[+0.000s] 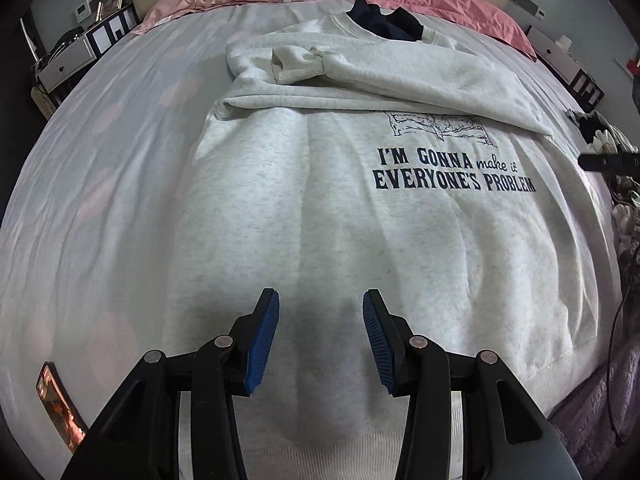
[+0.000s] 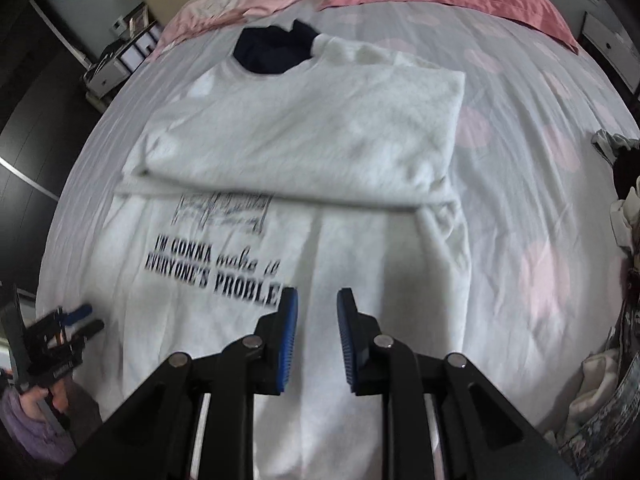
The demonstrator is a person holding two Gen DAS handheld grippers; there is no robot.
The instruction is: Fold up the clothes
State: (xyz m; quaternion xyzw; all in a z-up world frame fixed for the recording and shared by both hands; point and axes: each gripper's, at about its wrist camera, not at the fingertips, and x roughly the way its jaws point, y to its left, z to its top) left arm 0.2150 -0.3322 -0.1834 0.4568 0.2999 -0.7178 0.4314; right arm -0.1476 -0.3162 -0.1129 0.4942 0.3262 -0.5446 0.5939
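A: Item one, sweatshirt (image 1: 320, 208). Pale grey, dark printed lettering. Lies flat and face up in the middle of the bed (image 1: 100, 160), neck toward the head edge, hem toward the foot edge. Both sleeves are laid across the chest; one ribbed cuff (image 1: 298, 66) rests on top, above the print.

B: Item two, dark garment (image 1: 384, 20)?

A: Navy or black, bunched, touching the sweatshirt's collar, just short of the pink pillows (image 1: 436, 4) along the head edge. Untouched, by the look of it.

B: Grippers?

A: Left gripper (image 1: 320, 334): jaws parted, nothing between the blue pads, poised over the lower body of the sweatshirt near the hem. Right gripper (image 2: 318, 326): jaws parted more narrowly, also empty, poised over the cloth beside the end of the lettering. Its view is motion-blurred. Neither has hold of fabric.

B: Step in hand?

A: Judged: sleeves are in, body fold not yet made. Both grippers appear to be lining up on the hem end.

B: Next move calls for?

A: Probably each gripper drops to a hem corner at the foot edge side, pinches both layers, then lifts and carries the hem toward the collar, keeping the two corners level so the sleeves stay tucked. The hem corners themselves are hidden beneath the grippers.

B: Also logged: clothes pile (image 2: 624, 208) at the right edge of the bed.
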